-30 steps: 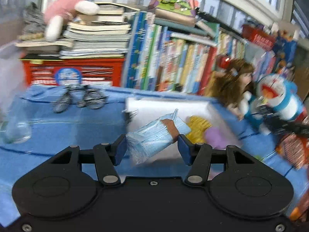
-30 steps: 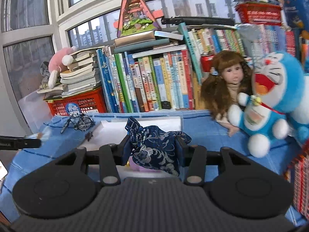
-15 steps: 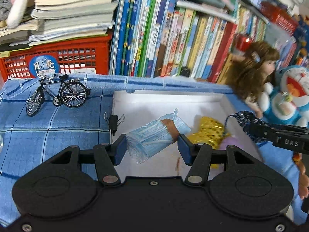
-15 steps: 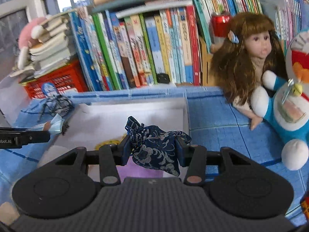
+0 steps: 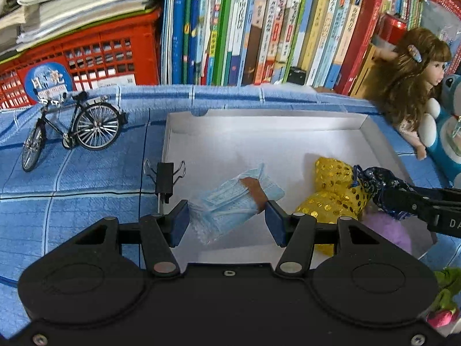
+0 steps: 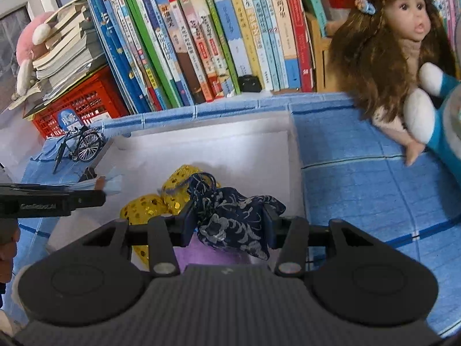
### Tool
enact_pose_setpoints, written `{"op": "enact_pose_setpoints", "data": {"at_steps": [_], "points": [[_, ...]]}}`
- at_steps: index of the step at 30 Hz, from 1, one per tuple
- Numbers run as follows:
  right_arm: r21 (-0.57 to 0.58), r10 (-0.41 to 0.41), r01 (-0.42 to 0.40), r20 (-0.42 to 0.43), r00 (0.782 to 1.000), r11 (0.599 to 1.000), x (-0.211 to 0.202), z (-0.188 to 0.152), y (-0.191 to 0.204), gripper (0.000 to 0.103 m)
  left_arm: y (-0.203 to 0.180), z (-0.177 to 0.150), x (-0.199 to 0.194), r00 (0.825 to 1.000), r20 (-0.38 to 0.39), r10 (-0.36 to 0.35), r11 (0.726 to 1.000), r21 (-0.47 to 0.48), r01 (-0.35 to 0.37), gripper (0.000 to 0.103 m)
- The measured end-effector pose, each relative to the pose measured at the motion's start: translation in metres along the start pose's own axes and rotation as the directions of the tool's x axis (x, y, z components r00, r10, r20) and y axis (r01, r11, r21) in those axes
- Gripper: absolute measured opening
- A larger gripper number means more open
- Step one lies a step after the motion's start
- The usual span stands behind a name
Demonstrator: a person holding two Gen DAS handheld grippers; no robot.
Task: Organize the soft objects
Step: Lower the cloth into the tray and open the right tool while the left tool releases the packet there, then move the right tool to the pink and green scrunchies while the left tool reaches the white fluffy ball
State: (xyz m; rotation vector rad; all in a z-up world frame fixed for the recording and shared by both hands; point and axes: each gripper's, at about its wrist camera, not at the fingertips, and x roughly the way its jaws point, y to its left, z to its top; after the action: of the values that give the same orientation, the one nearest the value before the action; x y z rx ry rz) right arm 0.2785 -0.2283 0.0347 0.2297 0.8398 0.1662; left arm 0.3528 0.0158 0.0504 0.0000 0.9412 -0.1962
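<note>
Left gripper (image 5: 227, 220) pinched pale-blue face-mask bundle (image 5: 236, 199), right gripper (image 6: 229, 225) clamped navy floral pouch (image 6: 233, 219); simultaneous release over white tray (image 5: 259, 121) risked collision at 3 o'clock.

The masks (image 5: 239, 199) look like thin pleated non-woven cloth inside a clear, crinkly plastic wrap. The pouch (image 6: 233, 219) is dark blue woven cloth with a pale, slightly shiny pattern. The gold bag (image 5: 334, 190) glitters with sequins. The tray (image 5: 259, 121) is matt white card. The counter (image 5: 72, 178) wears a matt checked cloth. The bicycle (image 5: 72, 129) looks glossy metal; the crate (image 5: 95, 57) is smooth red plastic.
</note>
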Motion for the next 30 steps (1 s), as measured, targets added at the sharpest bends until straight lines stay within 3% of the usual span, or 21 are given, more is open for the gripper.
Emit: {"op": "enact_pose_setpoints", "data": {"at_steps": [4,10,18,30], "points": [[-0.001,0.014,-0.014,-0.007,1.000,1.000,0.001,0.000,0.001,0.059,0.000,0.000,0.004,0.999,-0.040,-0.001,1.000,-0.009,0.001,0.057],[-0.006,0.028,-0.028,0.005,1.000,1.000,-0.010,0.001,0.002,0.071,-0.006,0.001,-0.014,1.000,-0.011,-0.004,1.000,0.010,0.004,0.070],[-0.042,0.041,-0.038,0.073,0.997,0.998,-0.048,-0.002,0.012,0.074,-0.014,-0.007,-0.060,0.999,0.043,-0.018,0.999,0.037,0.016,0.078],[-0.132,0.090,-0.065,0.195,0.977,0.989,-0.125,-0.028,0.024,0.082,-0.002,-0.053,-0.134,0.988,0.151,-0.033,0.998,0.053,0.026,0.084]]}}
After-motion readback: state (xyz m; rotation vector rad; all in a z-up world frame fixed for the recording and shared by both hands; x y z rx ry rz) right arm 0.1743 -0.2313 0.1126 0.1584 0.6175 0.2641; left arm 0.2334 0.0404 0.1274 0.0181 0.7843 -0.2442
